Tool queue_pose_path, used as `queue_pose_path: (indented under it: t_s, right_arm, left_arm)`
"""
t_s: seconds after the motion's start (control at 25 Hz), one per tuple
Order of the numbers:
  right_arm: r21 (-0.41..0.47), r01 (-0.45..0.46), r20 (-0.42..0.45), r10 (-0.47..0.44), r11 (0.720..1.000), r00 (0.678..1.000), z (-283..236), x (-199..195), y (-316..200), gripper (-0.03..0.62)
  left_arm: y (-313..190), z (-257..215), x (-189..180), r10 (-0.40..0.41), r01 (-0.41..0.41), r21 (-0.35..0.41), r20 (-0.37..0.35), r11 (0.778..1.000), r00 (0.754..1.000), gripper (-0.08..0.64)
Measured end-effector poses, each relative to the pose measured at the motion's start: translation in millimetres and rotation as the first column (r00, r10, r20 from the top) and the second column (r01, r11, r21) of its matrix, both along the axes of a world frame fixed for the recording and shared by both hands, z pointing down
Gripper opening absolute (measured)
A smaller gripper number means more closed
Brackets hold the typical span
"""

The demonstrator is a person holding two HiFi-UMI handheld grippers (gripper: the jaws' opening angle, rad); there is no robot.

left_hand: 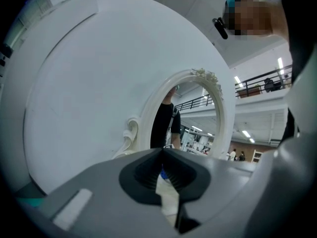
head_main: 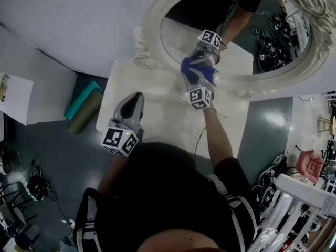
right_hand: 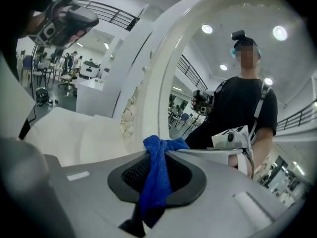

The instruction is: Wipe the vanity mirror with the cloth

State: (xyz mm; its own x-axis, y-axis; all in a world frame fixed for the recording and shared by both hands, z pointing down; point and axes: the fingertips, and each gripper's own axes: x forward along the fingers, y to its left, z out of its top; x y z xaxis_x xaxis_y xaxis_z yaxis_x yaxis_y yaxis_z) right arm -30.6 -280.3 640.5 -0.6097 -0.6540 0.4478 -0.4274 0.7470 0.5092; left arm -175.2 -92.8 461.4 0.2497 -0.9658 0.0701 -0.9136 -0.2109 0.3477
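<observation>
While pinched at a bunched fold in right gripper (right_hand: 159, 151), likely handles soft, limp, light: blue terry cloth (right_hand: 154, 182), against fragile oval white-framed vanity mirror (head_main: 152, 20). Left gripper (left_hand: 163, 151) closed on nothing.

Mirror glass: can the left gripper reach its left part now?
Probably yes. The left gripper, shut and empty, hangs over the white table with nothing between it and the mirror glass; the blue cloth in the right gripper covers only the lower middle.

wall (head_main: 68, 20): white | floor (head_main: 58, 156): dark grey | table (head_main: 157, 117): white | rolled mats (head_main: 84, 108): teal, olive, on floor left
</observation>
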Motion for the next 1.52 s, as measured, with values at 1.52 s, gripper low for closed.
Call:
queue_pose_path:
  t_s: [1.52]
  right_arm:
    - [-0.06,-0.54,0.995,0.008,0.84,-0.1,-384,257,13,0.057]
  left_arm:
    - [-13,-21,54,0.135,-0.134,0.034,-0.026,0.99,0.991,0.011]
